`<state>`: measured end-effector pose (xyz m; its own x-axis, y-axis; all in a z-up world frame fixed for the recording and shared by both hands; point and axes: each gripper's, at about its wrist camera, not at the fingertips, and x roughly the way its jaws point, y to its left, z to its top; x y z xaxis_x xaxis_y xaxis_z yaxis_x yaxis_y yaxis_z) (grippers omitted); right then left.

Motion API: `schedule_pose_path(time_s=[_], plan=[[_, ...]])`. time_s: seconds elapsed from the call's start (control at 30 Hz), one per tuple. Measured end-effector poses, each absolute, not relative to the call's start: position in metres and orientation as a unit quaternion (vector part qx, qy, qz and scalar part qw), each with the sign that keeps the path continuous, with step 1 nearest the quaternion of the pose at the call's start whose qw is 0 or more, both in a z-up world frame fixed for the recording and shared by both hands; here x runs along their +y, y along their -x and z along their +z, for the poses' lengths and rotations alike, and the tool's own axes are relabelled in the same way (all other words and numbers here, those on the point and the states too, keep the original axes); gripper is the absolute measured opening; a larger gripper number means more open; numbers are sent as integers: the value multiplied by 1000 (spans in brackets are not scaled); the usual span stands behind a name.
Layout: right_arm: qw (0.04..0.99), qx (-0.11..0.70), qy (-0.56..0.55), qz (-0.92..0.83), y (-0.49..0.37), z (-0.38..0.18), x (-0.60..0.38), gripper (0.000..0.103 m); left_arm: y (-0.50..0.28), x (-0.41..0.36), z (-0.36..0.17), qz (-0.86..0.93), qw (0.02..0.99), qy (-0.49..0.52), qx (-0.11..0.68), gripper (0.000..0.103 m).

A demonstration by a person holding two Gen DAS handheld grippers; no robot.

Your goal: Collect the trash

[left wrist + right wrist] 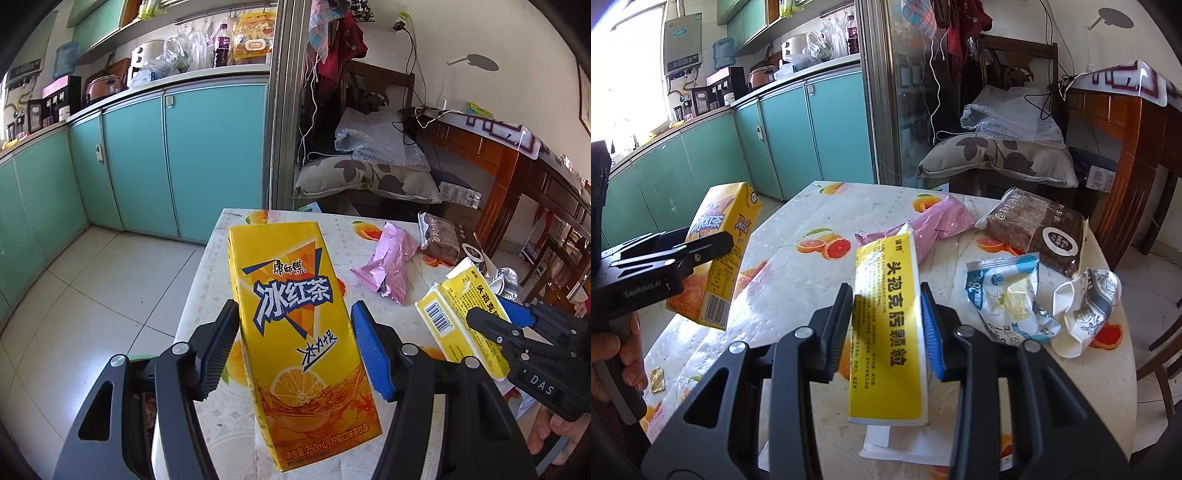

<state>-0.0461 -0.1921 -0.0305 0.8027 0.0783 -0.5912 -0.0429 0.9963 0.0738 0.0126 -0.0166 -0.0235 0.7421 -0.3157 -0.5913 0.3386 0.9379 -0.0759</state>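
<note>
My left gripper is shut on a yellow iced-tea carton and holds it above the table's left edge; the carton also shows in the right wrist view. My right gripper is shut on a yellow and white medicine box, held above the table; the box also shows in the left wrist view. On the table lie a pink wrapper, a brown bread package, a white and blue wrapper and a crumpled paper cup.
The table has a fruit-print cloth. A white paper lies under the box near the front edge. A chair with a cushion stands behind the table. Teal cabinets run along the left. A wooden desk stands at the right.
</note>
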Motion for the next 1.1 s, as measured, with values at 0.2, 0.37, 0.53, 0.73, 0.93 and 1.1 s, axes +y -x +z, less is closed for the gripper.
schedule_pose_path(time_s=[0.2, 0.37, 0.53, 0.73, 0.93, 1.1], plan=[[953, 303, -4, 17, 51, -28, -182, 36, -27, 1, -21, -202, 939, 5, 280, 60], [957, 291, 8, -3, 55, -24, -171, 36, -37, 15, -39, -218, 924, 36, 313, 60], [957, 290, 18, -6, 54, -27, -152, 36, -31, 29, -34, -203, 935, 16, 290, 60], [956, 291, 19, 1, 44, -27, -140, 36, -34, 59, -34, -187, 938, 38, 291, 60], [950, 309, 43, -8, 30, -31, -135, 36, -41, 106, -37, -142, 943, 69, 291, 60], [950, 311, 38, -11, 25, -30, -135, 36, -49, 140, -43, -113, 942, 97, 301, 60]])
